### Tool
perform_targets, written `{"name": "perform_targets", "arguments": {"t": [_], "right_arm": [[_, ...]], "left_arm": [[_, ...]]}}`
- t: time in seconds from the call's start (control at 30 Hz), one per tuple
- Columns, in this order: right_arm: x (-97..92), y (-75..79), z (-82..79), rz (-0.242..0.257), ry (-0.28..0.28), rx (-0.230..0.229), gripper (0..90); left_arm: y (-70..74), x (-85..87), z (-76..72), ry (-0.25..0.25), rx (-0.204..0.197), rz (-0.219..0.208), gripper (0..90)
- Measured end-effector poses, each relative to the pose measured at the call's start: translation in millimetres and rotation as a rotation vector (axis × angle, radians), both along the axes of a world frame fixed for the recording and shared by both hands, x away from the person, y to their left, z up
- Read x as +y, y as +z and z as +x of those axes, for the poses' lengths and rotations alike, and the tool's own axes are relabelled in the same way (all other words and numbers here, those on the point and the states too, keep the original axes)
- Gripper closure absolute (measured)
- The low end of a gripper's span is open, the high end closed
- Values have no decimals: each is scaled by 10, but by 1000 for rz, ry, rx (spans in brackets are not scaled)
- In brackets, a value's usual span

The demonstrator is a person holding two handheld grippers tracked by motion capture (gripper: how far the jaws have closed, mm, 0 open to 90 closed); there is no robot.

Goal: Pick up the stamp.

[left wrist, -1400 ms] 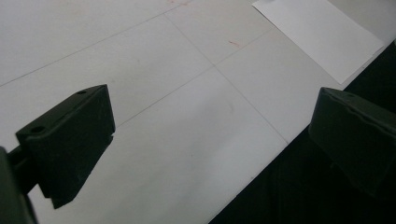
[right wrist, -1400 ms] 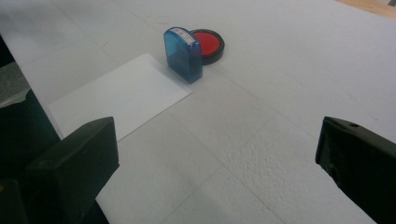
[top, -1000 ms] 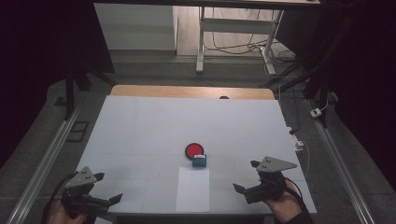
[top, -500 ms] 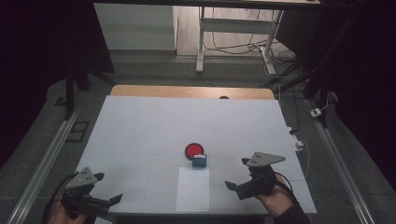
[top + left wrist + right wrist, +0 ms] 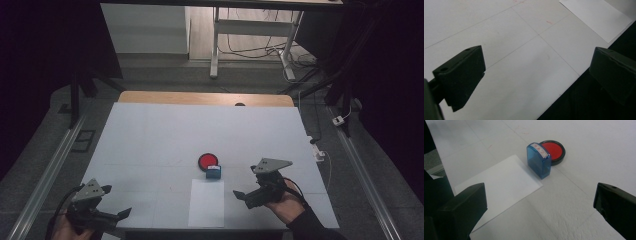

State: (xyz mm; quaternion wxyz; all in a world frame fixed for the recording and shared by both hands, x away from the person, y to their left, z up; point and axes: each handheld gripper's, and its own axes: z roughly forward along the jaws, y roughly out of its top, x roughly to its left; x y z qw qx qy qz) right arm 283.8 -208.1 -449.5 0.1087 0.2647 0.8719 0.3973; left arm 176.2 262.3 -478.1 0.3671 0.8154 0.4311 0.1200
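A small blue stamp [image 5: 213, 171] [image 5: 539, 161] stands upright near the table's middle, touching a round red ink pad [image 5: 207, 160] [image 5: 554, 150] just behind it. A white sheet of paper [image 5: 207, 203] [image 5: 499, 185] lies in front of them, by the near edge. My right gripper [image 5: 243, 198] [image 5: 539, 212] hovers open to the right of the paper, with its jaws aimed at the stamp and nothing between them. At the near left corner, over bare table, my left gripper [image 5: 119, 217] [image 5: 536, 75] is open and empty. The paper's corner [image 5: 596, 17] lies ahead of it.
The white table top [image 5: 200, 130] has a wooden strip [image 5: 205, 98] along its far edge. Its near edge [image 5: 564, 90] runs under my left gripper. A cable and plug [image 5: 320, 152] lie off the right side. Metal rails flank the table.
My right gripper has moved left and a little forward, closer to the paper and the stamp. The left gripper, stamp, pad and paper have stayed put.
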Motion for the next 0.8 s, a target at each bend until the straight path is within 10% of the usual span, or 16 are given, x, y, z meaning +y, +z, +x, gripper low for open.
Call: {"name": "perform_targets", "arguments": {"t": [0.8], "right_arm": [[401, -155, 347, -69, 100, 20, 0]], "left_arm": [[-2, 6, 5, -1, 3, -6, 7]]}}
